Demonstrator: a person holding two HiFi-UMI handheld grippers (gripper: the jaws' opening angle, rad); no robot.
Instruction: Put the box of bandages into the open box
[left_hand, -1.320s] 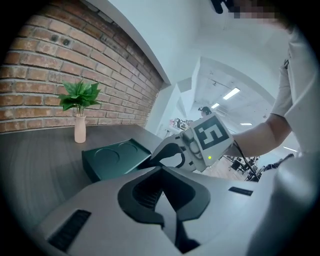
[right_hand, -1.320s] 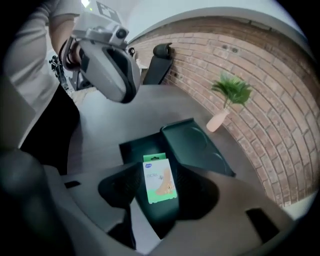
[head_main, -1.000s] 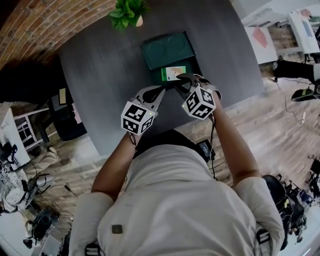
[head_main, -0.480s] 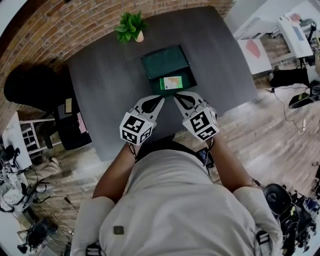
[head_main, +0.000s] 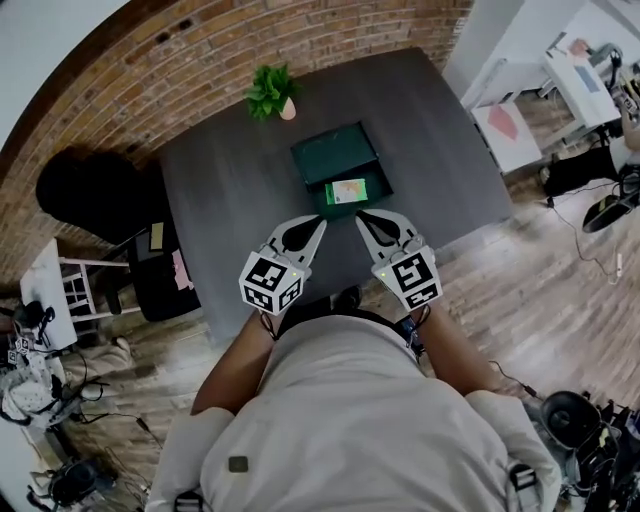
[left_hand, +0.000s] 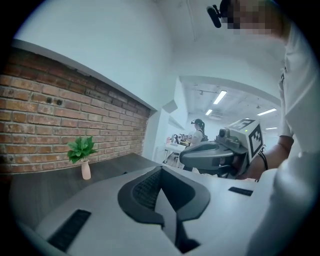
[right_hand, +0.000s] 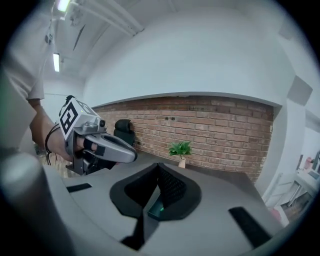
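- Box of bandages (head_main: 346, 190), white and green, lies flat inside the near part of the dark green open box (head_main: 335, 158). Nothing touches it.
- The far part of that open box is bare. You cannot tell from here whether it is a raised lid or a second compartment.
- The open box sits near the middle of the dark grey table (head_main: 230, 200), a little toward your right. A potted plant (head_main: 270, 92) stands at the far edge by the brick wall (head_main: 300, 35).
- Your right gripper (head_main: 366, 220) hangs just on the near side of the open box. Its jaws are pressed together on nothing, and only a sliver of green shows past them.
- Your left gripper (head_main: 316, 226) is beside it on the left. Its jaws are together and empty as well.
- Judged from how things lie, the placing looks done, with the bandages in and both tools clear. At most, closing the box may be left, though the task does not ask for it.
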